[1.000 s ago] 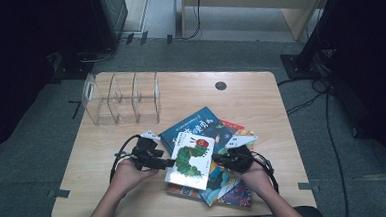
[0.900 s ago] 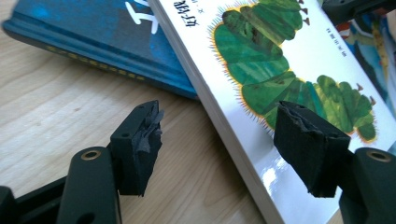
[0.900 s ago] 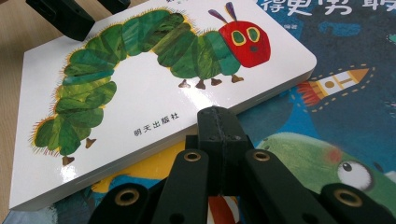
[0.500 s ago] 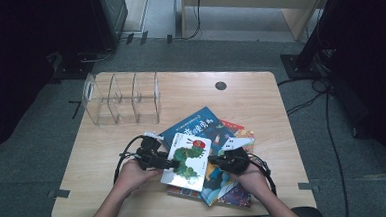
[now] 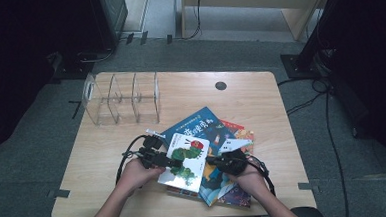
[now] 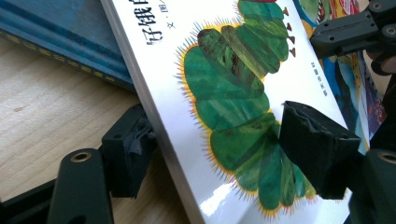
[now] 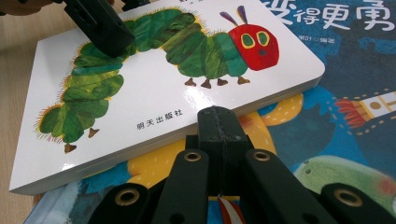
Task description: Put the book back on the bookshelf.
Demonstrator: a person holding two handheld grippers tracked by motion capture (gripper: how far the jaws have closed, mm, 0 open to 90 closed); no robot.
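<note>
We count three books on the bench [image 5: 250, 90]. The left gripper [image 6: 219, 163], jaws just widening, straddles the caterpillar book [image 5: 184, 160] (topmost of the stack); the right gripper [image 7: 218, 122], pressed together, noses its edge.

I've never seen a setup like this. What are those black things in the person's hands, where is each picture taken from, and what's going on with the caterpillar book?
A person sits at a wooden table with hand-held black tongs in each hand. One picture looks down from above; the other two come from small cameras riding on each pair of tongs.

On the table stand a clear plastic rack and a pile of picture books, with the white caterpillar book on top of a blue book.

The left tongs straddle the caterpillar book's edge, one jaw under and one over its cover; they have just been opening wider. The right tongs are shut, their tip at the book's opposite edge.
</note>
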